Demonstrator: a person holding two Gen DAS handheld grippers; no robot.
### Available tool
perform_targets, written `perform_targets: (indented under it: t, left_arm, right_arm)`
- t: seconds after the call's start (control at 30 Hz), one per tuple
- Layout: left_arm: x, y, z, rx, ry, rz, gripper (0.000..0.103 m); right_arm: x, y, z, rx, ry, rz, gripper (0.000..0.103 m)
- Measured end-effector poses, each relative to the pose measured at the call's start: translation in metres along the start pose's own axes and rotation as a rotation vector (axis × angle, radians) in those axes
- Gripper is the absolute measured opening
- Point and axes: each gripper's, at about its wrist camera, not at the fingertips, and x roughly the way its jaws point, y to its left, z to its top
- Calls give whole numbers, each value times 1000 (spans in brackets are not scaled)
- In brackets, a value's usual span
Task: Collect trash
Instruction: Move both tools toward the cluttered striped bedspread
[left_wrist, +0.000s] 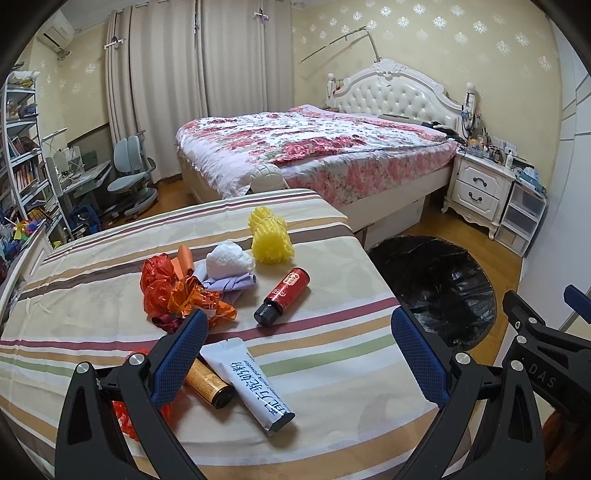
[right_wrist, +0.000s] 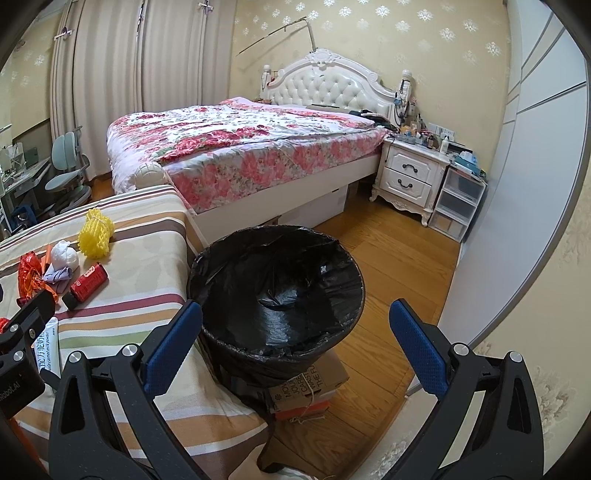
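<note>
- Trash lies scattered on a striped cloth (left_wrist: 332, 332) w/ beige, brown, maroon & green bands, covering a raised surface next to the bin.
- Yellow foam net (left_wrist: 270, 236): bumpy mesh roll, upright, at far side of the pile.
- White crumpled wad (left_wrist: 229, 260) just beside the net; lilac paper (left_wrist: 232, 285) touching it in front.
- Red-orange plastic wrap (left_wrist: 173, 291): shiny, crinkled, left of the wad.
- Red bottle (left_wrist: 284, 295): on its side, black cap toward camera, gold-edged label w/ characters too small to read.
- White tube (left_wrist: 251, 387): lying flat, large black Chinese characters; small Latin line reads "camel milk powder" in right view.
- Amber bottle (left_wrist: 208, 384): on its side, touching the tube's left edge, partly behind the left finger.
- Red mesh scrap (left_wrist: 125, 413) under the left tong frame, mostly hidden.
- Bin (right_wrist: 275, 291): round, black liner, inside looks empty; sits on the wood floor beside the cloth edge, against a cardboard box (right_wrist: 314, 384) w/ partial print "WAST…", "THE FU…".
- Left gripper (left_wrist: 299, 354): released, blue pads wide apart, above the near trash, grasping nothing.
- Right gripper (right_wrist: 295, 347): released, wide apart, over the bin mouth, nothing held. Body text "DAS" seen from left view; "robot.AI" on left unit from right view.
</note>
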Motion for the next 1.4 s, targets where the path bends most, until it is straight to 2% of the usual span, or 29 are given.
perform_targets:
  t: [1.4]
  left_arm:
    - [2,-6,-6,4,11,-2,97]
  right_arm:
    - [2,-4,-4,5,5,1,99]
